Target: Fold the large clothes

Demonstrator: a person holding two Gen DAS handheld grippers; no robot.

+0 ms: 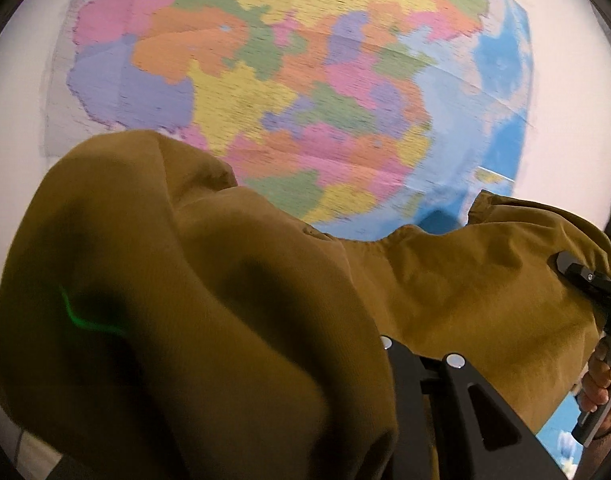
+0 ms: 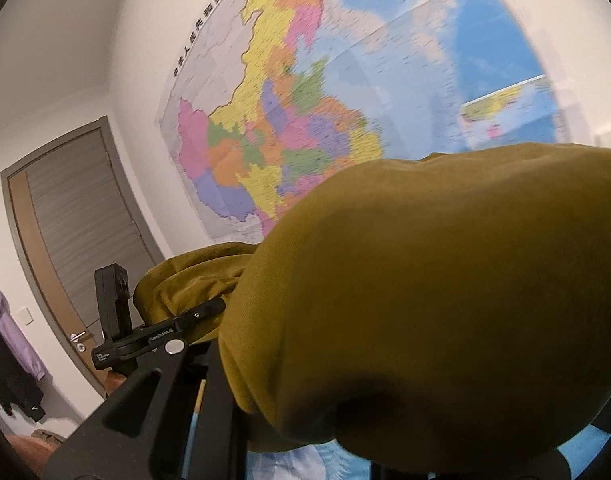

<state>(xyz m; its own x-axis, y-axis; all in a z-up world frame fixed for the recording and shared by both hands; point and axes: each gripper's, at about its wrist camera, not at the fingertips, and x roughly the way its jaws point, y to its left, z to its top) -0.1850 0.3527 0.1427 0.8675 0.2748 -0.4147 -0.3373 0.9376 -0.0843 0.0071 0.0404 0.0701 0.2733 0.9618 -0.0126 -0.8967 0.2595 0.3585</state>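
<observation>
mustard-brown garment (image 1: 209, 320) hangs lifted between the two tools, in front of a large coloured wall map (image 1: 289, 92). in the left wrist view the cloth bunches thickly over the left tool (image 1: 389, 344), hiding its left finger; only the black right finger (image 1: 477, 408) shows, so the fingertips are covered, but the fabric drapes from between them and the tool looks narrowed onto the garment. further right in that view the cloth stretches across to the right tool (image 1: 565, 270), whose black tip bites into a fold, with a hand (image 1: 601, 384) on its handle below. in the right wrist view the garment (image 2: 445, 280) balloons over the right tool's own fingers (image 2: 145, 400), which stand close together on the cloth. the left tool (image 2: 209, 308) is seen there gripping another fold. a grey door (image 2: 85, 240) stands at the left, with clothes hanging (image 2: 9, 344) beside it.
</observation>
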